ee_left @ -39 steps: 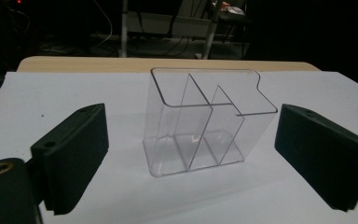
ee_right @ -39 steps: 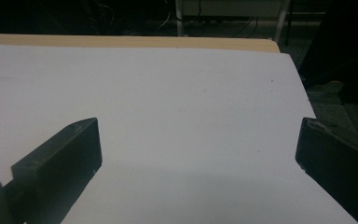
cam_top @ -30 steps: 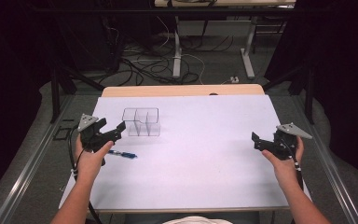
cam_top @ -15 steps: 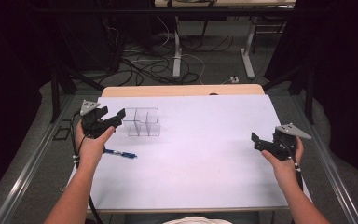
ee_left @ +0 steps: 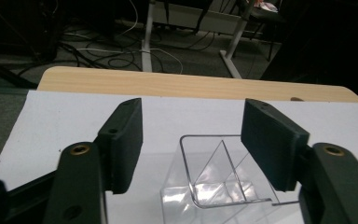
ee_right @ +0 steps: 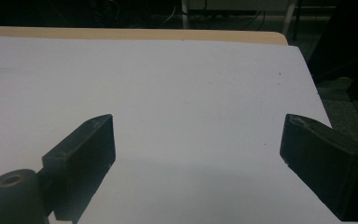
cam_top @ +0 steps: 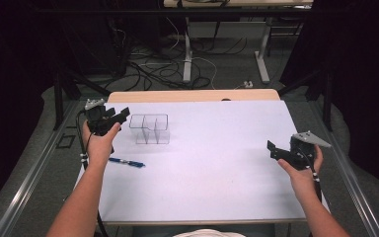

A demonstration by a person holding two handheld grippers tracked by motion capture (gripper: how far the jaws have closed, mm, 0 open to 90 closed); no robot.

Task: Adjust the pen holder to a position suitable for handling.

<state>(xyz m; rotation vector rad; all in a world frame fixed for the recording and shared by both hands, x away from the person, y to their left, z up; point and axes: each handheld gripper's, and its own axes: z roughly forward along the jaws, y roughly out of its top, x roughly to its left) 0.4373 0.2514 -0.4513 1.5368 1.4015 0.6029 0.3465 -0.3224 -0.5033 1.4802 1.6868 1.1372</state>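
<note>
The clear plastic organizer (cam_top: 149, 129) stands upright on the white sheet (cam_top: 217, 173) at its far left, a small box split by inner walls into compartments. No contents can be made out in any compartment; through the left gripper view the clear plastic organizer (ee_left: 219, 177) shows bare walls and a bare floor.

Your left gripper (cam_top: 114, 119) is held above the sheet just to the left of the organizer, aimed toward it. Its jaws are spread wide and grip nothing. In the left gripper view the organizer sits between and beyond the two jaws, apart from both; no contact can be seen.

A blue pen (cam_top: 126, 162) lies flat on the sheet near your left hand (cam_top: 98, 145), on the near side of the organizer and apart from it.

Your right gripper (cam_top: 279, 153) is at the right edge of the sheet, well apart from the organizer and the pen. Its jaws are likewise spread wide and empty; in the right gripper view bare white sheet (ee_right: 191, 93) lies between them.

The sheet covers a wooden table (cam_top: 192, 96), whose far edge shows as a bare strip beyond it.
</note>
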